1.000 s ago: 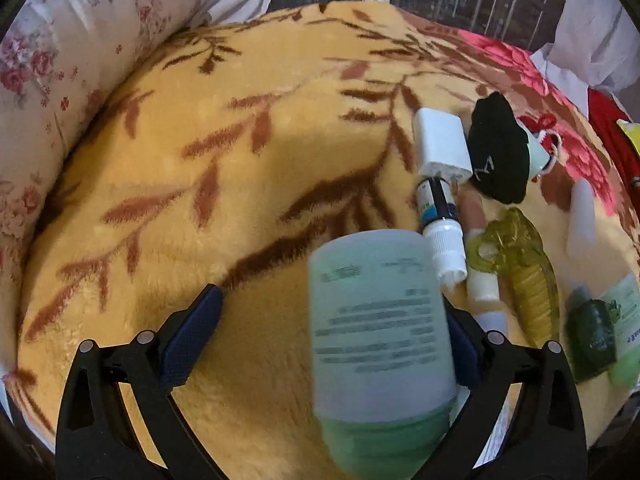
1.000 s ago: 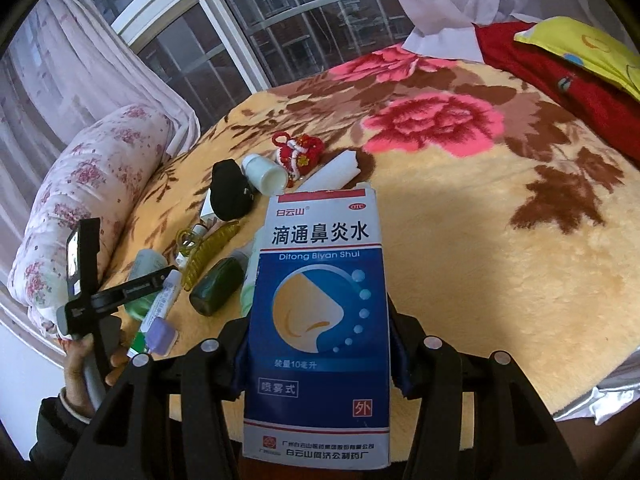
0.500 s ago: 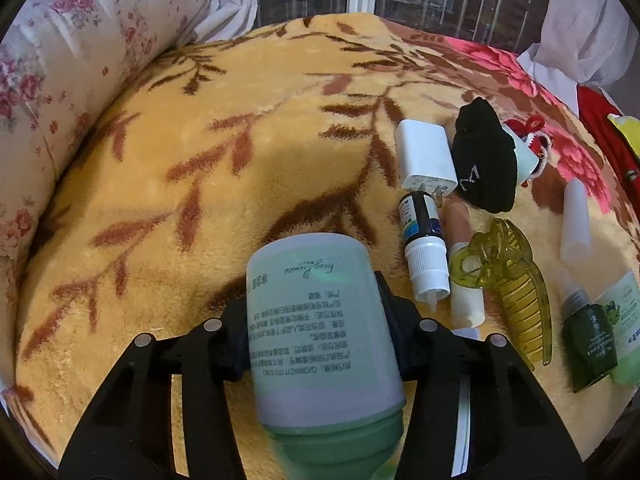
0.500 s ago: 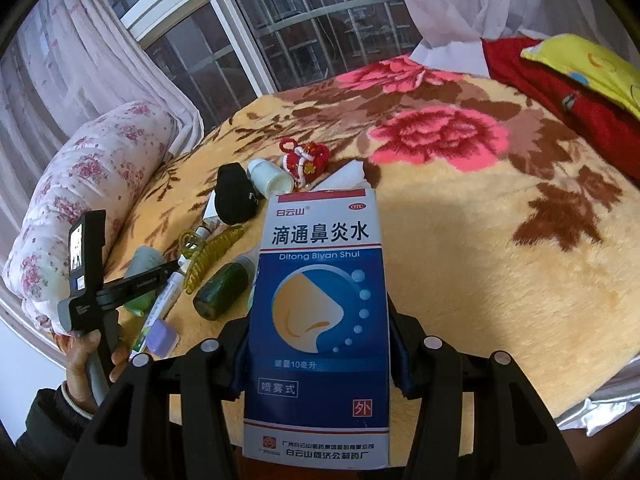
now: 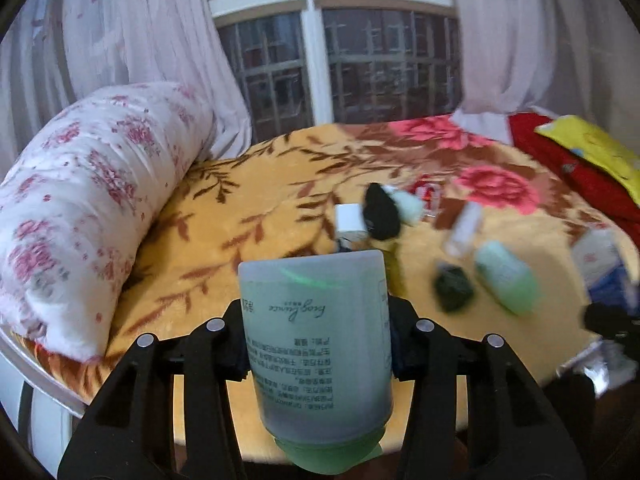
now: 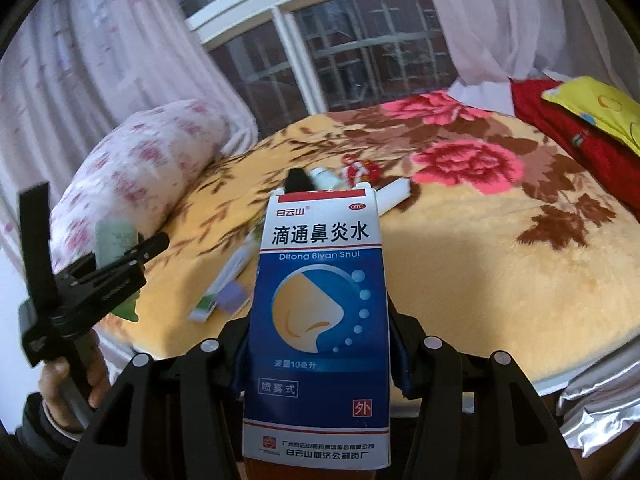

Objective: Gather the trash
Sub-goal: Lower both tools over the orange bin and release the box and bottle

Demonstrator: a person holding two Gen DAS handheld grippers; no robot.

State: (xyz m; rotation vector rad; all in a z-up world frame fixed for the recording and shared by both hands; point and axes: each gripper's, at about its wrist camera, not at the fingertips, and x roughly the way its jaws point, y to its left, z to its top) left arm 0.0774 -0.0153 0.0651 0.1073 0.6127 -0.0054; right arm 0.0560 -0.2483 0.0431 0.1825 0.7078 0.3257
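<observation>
Pale green plastic is most of what the left wrist view gets: the left gripper (image 5: 316, 344) has a frosted green lotion bottle with a green cap (image 5: 318, 344) pinched between its jaws, which are closing in tight on the bottle's sides, cap end toward the camera, the whole thing lifted clear of the bed. Going left to right behind it: a long white bolster pillow with pink flowers (image 5: 86, 200) along the left edge of the bed, then the fuzzy yellow blanket with brown leaves and pink roses (image 5: 248, 216), then a blurry scatter of leftovers on it, a small white box (image 5: 349, 222), a black lump (image 5: 380, 212), a dark green little bottle (image 5: 452, 286) and a light green tube (image 5: 506, 280). Far right there's a red cloth (image 5: 576, 172) with a yellow pillow (image 5: 592, 146) on top.

Right wrist view: the left gripper (image 6: 132, 256) shows at the left edge with the person's hand (image 6: 76, 380) on its handle. Centre stage, the right gripper (image 6: 318, 344) has its jaws clamped partway on a blue and white cardboard nasal spray box (image 6: 320, 320), held upright off the bed. A flat white and green tube (image 6: 226, 280) lies on the blanket just left of it.
</observation>
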